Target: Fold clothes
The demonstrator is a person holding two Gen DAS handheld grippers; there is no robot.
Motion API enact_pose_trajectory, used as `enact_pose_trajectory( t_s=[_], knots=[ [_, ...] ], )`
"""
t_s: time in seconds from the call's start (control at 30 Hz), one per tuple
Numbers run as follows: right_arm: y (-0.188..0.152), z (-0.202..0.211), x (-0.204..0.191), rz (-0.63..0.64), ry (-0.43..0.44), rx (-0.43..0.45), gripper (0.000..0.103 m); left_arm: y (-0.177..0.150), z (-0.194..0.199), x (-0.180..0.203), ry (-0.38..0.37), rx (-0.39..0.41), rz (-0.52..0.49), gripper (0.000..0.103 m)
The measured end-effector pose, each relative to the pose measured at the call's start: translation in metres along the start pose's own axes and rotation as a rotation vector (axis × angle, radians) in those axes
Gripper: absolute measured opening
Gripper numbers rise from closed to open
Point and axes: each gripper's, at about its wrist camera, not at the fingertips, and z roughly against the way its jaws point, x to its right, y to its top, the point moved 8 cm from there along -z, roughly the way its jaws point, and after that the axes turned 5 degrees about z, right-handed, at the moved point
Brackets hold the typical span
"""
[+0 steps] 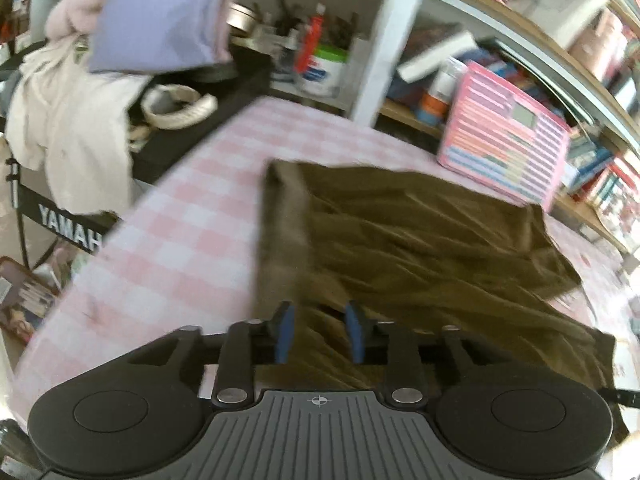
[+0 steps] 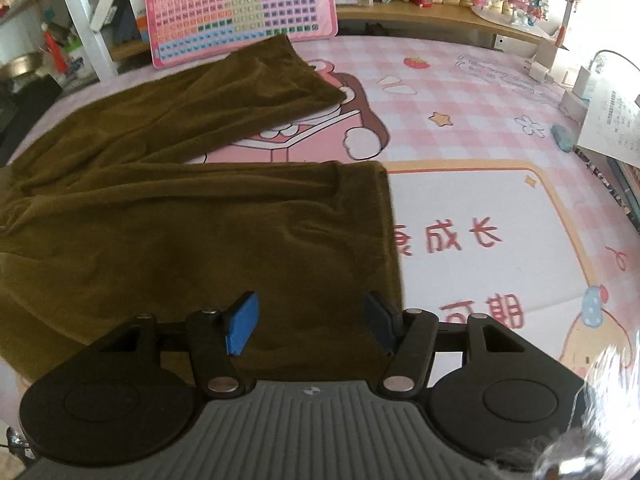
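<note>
Left gripper (image 1: 320, 330) jaws part open, nothing clamped, hovering over the olive trousers (image 1: 420, 240). Right gripper (image 2: 310, 322) jaws wider, empty, above the near leg's hem (image 2: 384, 232). Trousers lie flat on the pink checked table cover (image 2: 480, 92), legs splayed, far leg near the pink chart board (image 2: 240, 8).

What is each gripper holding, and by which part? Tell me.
Nothing is held: the left gripper and right gripper both stand open over the brown trousers.
</note>
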Motion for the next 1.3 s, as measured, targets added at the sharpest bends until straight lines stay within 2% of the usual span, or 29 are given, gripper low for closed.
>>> enact_pose_trajectory(
  t_s=[0.07, 0.13, 0.2, 0.47, 0.53, 0.6, 0.77, 0.93, 1.1, 1.3],
  knots=[
    [-0.005, 0.006, 0.009, 0.0, 0.009, 0.007, 0.057, -0.011, -0.001, 0.017, -0.004, -0.012, -0.003, 0.042],
    [-0.011, 0.012, 0.018, 0.001, 0.014, 0.011, 0.057, -0.024, 0.002, 0.033, -0.009, -0.019, 0.003, 0.058],
    [-0.018, 0.016, 0.028, -0.004, 0.022, 0.013, 0.057, -0.037, 0.004, 0.049, -0.014, -0.027, 0.001, 0.064],
    [-0.043, 0.034, 0.047, 0.01, 0.085, 0.013, 0.057, -0.073, 0.026, 0.099, -0.02, -0.049, -0.047, 0.074],
    [-0.047, 0.037, 0.048, 0.019, 0.101, 0.015, 0.058, -0.081, 0.032, 0.107, -0.016, -0.052, -0.057, 0.083],
    [-0.05, 0.04, 0.05, 0.026, 0.115, 0.016, 0.059, -0.087, 0.037, 0.114, -0.008, -0.056, -0.069, 0.087],
    [-0.057, 0.044, 0.051, 0.04, 0.14, 0.017, 0.061, -0.097, 0.048, 0.12, 0.034, -0.057, -0.104, 0.089],
    [-0.057, 0.048, 0.048, 0.042, 0.166, 0.026, 0.067, -0.096, 0.062, 0.121, 0.063, -0.046, -0.136, 0.101],
    [-0.053, 0.052, 0.038, 0.065, 0.2, 0.034, 0.075, -0.098, 0.066, 0.125, 0.068, -0.087, -0.225, 0.101],
    [-0.05, 0.053, 0.026, 0.091, 0.224, 0.03, 0.086, -0.101, 0.069, 0.121, 0.058, -0.102, -0.215, 0.101]
  ],
)
